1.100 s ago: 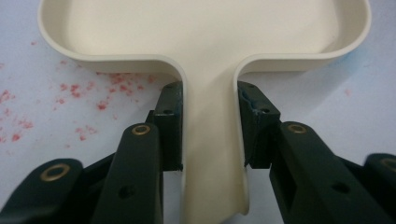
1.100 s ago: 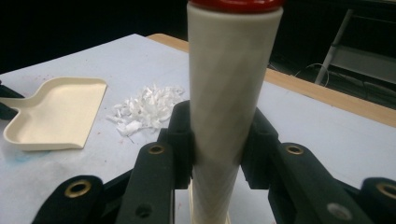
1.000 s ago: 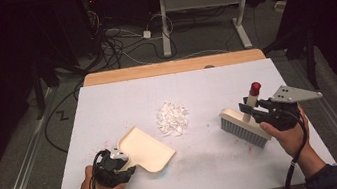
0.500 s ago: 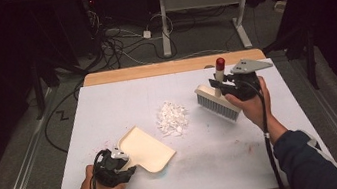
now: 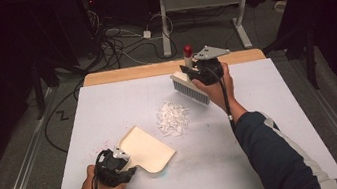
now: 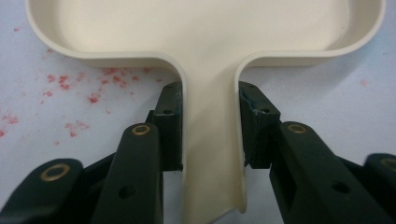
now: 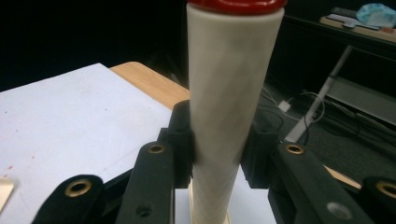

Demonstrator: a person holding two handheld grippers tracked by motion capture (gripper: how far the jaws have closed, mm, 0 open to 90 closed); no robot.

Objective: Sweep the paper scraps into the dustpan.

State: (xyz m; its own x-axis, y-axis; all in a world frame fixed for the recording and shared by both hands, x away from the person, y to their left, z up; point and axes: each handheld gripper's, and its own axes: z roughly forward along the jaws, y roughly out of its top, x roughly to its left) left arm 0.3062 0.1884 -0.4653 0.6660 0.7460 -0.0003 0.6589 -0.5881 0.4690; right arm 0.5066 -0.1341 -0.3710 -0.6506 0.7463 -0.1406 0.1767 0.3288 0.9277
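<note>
Cream plastic, stiff and light — the dustpan (image 5: 145,150) lies flat just nearer the person than the white scraps (image 5: 172,119), left tool (image 6: 210,140) pinching its handle. The right tool (image 7: 219,154) clamps the brush (image 5: 190,91) by its smooth handle — beyond the scraps, bristles raised.

Behind the white tabletop (image 5: 282,123), which has a wooden edge (image 5: 152,70) at its far side, black cables (image 5: 118,41) lie tangled on the floor near grey metal legs (image 5: 165,29).
</note>
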